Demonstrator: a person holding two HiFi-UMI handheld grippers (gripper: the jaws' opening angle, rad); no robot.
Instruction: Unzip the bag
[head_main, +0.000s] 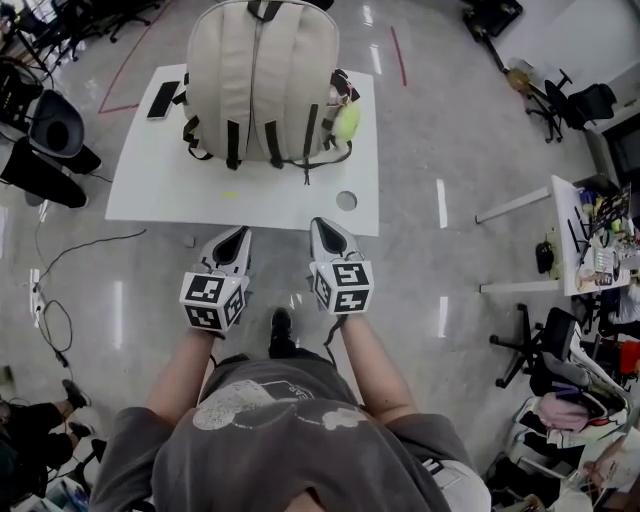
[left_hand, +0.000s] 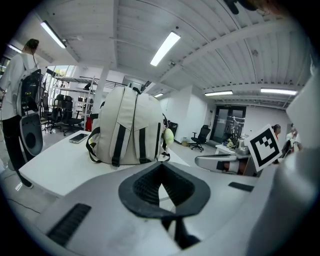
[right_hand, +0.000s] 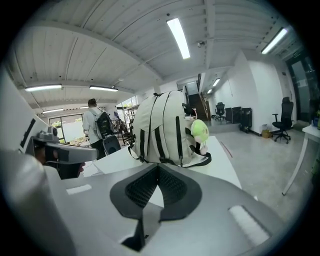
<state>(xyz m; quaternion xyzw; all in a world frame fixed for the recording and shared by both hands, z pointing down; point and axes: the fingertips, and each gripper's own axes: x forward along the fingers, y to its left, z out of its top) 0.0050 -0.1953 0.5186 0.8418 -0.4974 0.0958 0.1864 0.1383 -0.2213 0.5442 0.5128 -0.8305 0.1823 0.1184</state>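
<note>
- Phone (head_main: 163, 100) lay on the white table (head_main: 140, 190) just left of the backpack (head_main: 262, 80). A sweeping approach from that side could have knocked it off the edge.
- Left gripper (head_main: 238, 232) hung well short of the backpack, off the table's near edge, with its jaws pressed together on nothing. Unless they parted first, it would likely only have prodded the fabric and failed to steady the bag.
- Backpack stood upright on the far half of the table, and the zip (head_main: 255, 70) up its centre looked fully closed. No pull tab could be made out, so a blind pinch might have caught a black strap (head_main: 232, 145) or a seam instead. Unbraced, the upright bag would probably have tipped or slid under a tug.
- Right gripper (head_main: 320, 224) also waited well apart from the backpack, with its jaws closed tight and empty. It faced the same trouble in catching a small slider.
- Green plush toy (head_main: 347, 120) dangled at the backpack's right side. A reach coming in there could have snagged it or its cord rather than the zip.
</note>
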